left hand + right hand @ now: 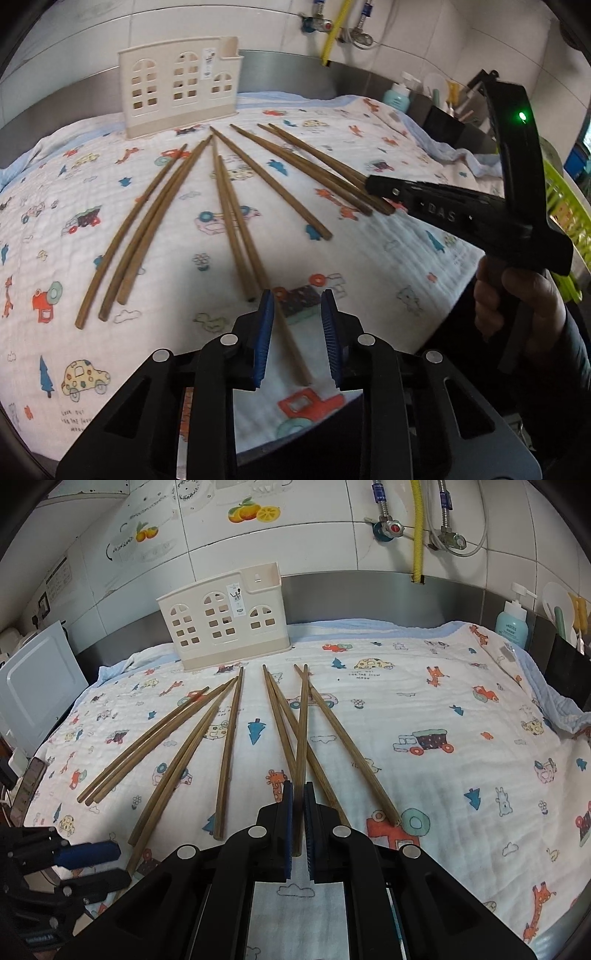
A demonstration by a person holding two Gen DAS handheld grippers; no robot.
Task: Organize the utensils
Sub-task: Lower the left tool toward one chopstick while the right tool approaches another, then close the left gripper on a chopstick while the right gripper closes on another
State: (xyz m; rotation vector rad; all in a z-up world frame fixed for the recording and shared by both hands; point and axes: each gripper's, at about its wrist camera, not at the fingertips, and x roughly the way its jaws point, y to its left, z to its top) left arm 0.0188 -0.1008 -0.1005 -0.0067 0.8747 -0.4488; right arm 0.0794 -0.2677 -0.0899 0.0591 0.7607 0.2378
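Observation:
Several brown wooden chopsticks [273, 184] fan out on a white cartoon-print cloth [388, 258]. A cream utensil holder [177, 92] with window-shaped cutouts stands upright at the back of the cloth [461, 775], also visible as the holder [225, 627] in the right wrist view. My left gripper [297, 299] hovers low over one chopstick [295, 354] that runs between its blue pads [264, 332]; the pads stand apart from it. My right gripper [298, 786] is shut on a chopstick [303, 720] near its thick end. The right gripper [369, 182] shows at right in the left wrist view.
A hand [517, 295] holds the right gripper's handle. A blue pump bottle [511, 624] stands at the back right, a green basket [565, 221] at the right. A white appliance [33, 686] and a phone [27, 786] are at the left. Pipes run down the tiled wall.

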